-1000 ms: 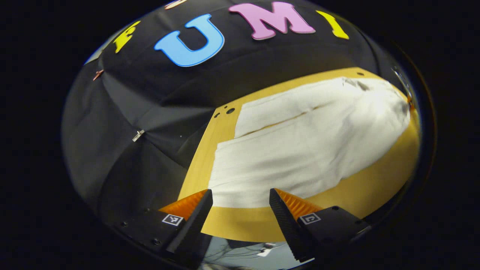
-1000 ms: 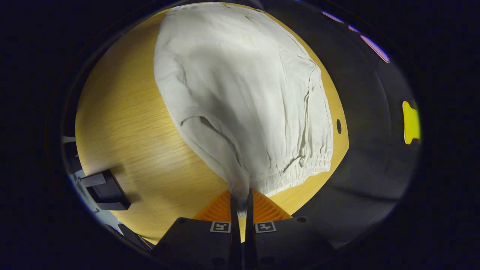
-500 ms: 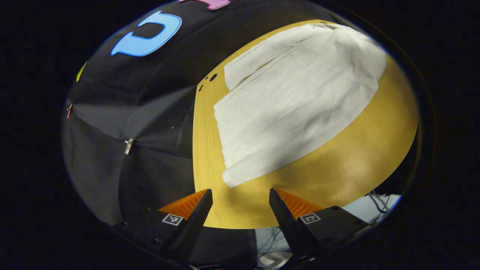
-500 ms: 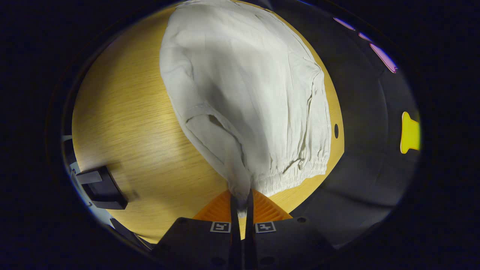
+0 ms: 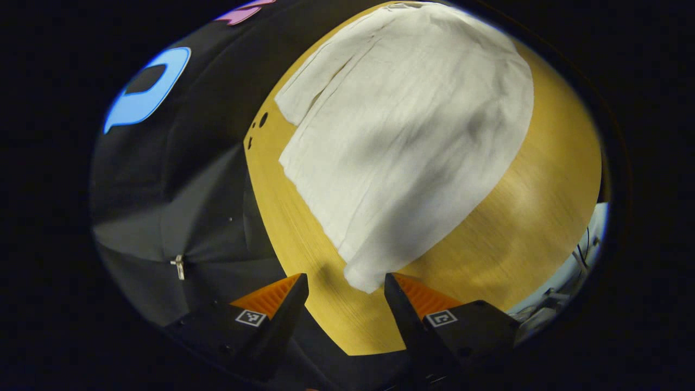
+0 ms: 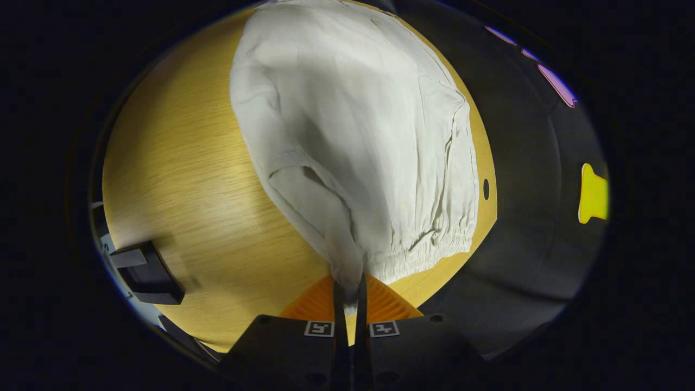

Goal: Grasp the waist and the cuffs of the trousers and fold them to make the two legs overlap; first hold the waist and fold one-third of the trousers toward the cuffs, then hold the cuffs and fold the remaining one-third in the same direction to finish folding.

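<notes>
right gripper (image 6: 348, 282) pinching trousers (image 6: 353, 136) waist corner | left gripper (image 5: 346, 290) fingers spread, straddling the cuff corner (image 5: 365, 277) | advice: closing low over the cuff, both layers

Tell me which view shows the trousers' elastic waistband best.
The right gripper view. There the gathered waistband lies near the lens, its puckers plain, one corner pinched in the shut right claw. In the left gripper view the trousers show their cuff end near the open left claw, and the waist end is far off and blurred.

White trousers (image 6: 353, 136) spread flat on wooden tabletop, gathered waistband corner lifted, apparently pinched, cuffs far end
</notes>
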